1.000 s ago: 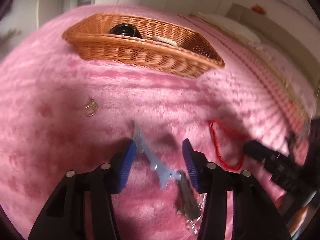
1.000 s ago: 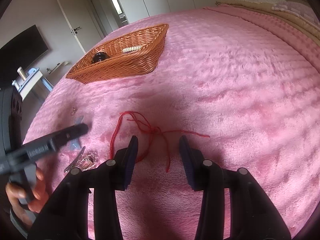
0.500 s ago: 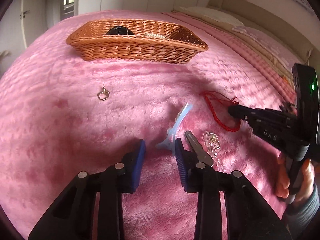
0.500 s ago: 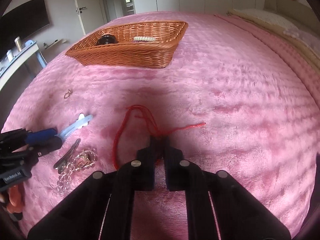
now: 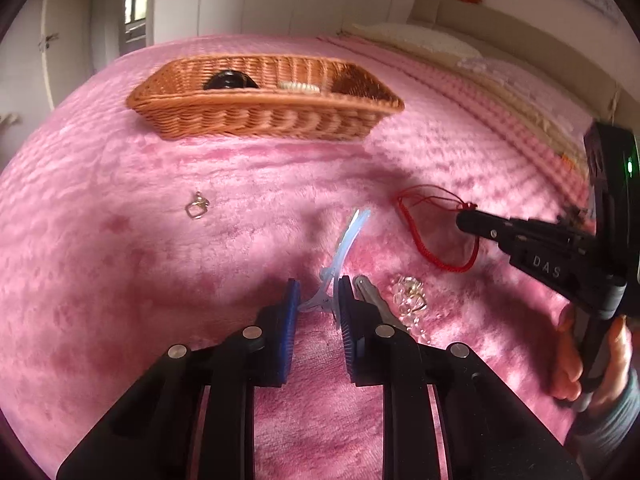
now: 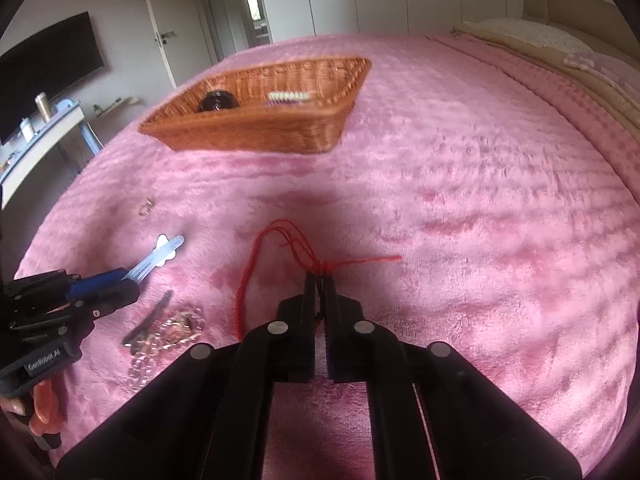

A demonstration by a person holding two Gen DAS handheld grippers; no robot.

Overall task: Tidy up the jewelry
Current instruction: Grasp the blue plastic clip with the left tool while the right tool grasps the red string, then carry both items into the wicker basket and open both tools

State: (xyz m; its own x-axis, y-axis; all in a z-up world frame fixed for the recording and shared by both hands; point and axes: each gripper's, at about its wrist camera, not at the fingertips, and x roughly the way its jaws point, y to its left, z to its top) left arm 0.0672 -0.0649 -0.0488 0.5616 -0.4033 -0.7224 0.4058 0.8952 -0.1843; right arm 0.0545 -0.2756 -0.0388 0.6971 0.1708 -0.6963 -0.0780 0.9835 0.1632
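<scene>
My left gripper (image 5: 319, 296) is shut on the handle end of a pale blue hair clip (image 5: 344, 244), which also shows in the right wrist view (image 6: 160, 256). My right gripper (image 6: 320, 280) is shut on a red cord bracelet (image 6: 256, 264), seen from the left wrist too (image 5: 424, 236). A wicker basket (image 5: 264, 112) (image 6: 256, 132) stands at the far side, holding a black round item (image 5: 228, 80) and a pale beaded piece (image 5: 300, 87). A small gold ring (image 5: 196, 208) lies at left on the pink blanket.
A grey metal hair clip (image 5: 372, 296) and a crystal chain (image 5: 408, 300) lie just right of the left gripper's fingers. Pillows (image 6: 532, 36) lie at the far right. A desk (image 6: 36, 140) and TV stand beyond the bed's left edge.
The left gripper closed on the blue hair clip. The right gripper closed on the red cord, and both have lifted slightly.
</scene>
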